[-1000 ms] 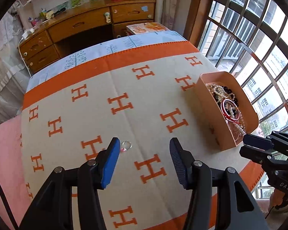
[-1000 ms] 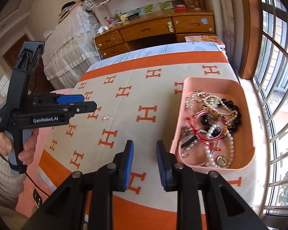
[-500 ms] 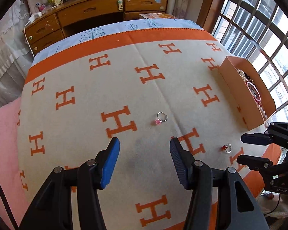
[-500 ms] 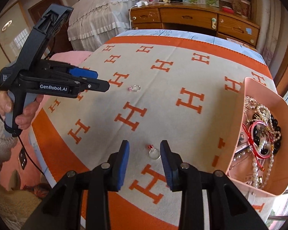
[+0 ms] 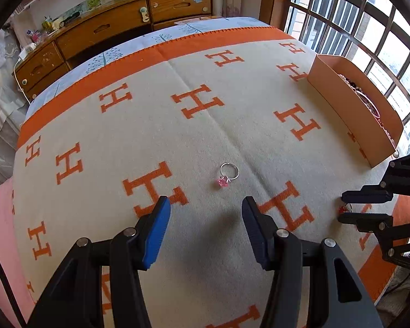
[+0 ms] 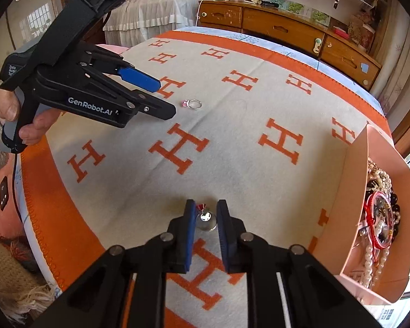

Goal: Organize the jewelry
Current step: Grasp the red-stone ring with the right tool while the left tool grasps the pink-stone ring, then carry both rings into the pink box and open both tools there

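A silver ring with a pink stone (image 5: 228, 175) lies on the H-patterned blanket (image 5: 177, 125), just ahead of my left gripper (image 5: 206, 205), which is open and holds nothing. In the right wrist view this pink ring (image 6: 192, 104) sits just beyond the left gripper (image 6: 165, 98). A ring with a red stone (image 6: 205, 216) lies between the closing jaws of my right gripper (image 6: 206, 209), and both pads touch its band. A pink tray (image 6: 350, 191) at the right holds several bracelets and pearl strings (image 6: 380, 207). From the left wrist view the tray (image 5: 341, 104) stands far right.
A wooden dresser (image 5: 109, 27) stands behind the table, and a barred window (image 5: 369, 27) runs along the right. A person's hand (image 6: 11, 109) holds the left gripper's handle. The blanket's orange border (image 6: 54, 205) marks the near table edge.
Both grippers have come down closer to the blanket. The right jaws opened slightly, then narrowed around the red-stone ring. The left gripper has neared the pink-stone ring, its jaws unchanged.
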`<state>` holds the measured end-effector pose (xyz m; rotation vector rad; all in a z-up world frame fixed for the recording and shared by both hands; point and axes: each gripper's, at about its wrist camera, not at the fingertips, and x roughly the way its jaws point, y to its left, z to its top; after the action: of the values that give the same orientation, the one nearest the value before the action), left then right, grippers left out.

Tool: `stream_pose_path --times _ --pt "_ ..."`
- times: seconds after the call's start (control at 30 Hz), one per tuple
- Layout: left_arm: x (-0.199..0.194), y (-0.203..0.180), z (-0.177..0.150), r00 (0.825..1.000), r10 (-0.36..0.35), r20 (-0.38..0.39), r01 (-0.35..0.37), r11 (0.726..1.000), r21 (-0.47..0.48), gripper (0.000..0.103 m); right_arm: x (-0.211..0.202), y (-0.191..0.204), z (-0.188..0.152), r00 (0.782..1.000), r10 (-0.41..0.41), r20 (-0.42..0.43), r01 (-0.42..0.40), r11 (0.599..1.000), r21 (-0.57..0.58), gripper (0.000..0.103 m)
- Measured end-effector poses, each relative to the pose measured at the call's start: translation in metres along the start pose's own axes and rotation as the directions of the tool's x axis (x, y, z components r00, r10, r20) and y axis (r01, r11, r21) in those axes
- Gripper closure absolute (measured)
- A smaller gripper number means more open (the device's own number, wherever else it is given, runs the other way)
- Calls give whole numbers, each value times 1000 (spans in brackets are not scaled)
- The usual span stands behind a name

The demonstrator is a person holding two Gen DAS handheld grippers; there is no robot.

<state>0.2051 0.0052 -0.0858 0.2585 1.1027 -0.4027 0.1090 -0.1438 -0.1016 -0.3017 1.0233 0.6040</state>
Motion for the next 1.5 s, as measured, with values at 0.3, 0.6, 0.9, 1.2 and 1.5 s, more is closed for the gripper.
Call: stream_pose_path --times 0.3,0.6,0.9,1.2,1.5 --pt "11 -14 17 999 29 23 -31 994 108 69 -30 -16 -1 996 39 76 -47 993 111 88" --pt "10 -36 12 997 59 39 -66 972 226 95 -73 -48 -8 978 28 206 -78 968 237 88" --pt "-32 -57 31 995 -4 99 -12 986 168 95 -109 -117 -23 944 -104 313 -61 878 476 88" --pt "-84 -127 83 962 -172 211 149 981 122 95 -116 -157 -39 949 -164 271 -45 777 628 86" --pt "-65 -187 105 951 -272 149 258 960 111 94 -134 -163 -51 942 -203 266 -24 751 659 69"
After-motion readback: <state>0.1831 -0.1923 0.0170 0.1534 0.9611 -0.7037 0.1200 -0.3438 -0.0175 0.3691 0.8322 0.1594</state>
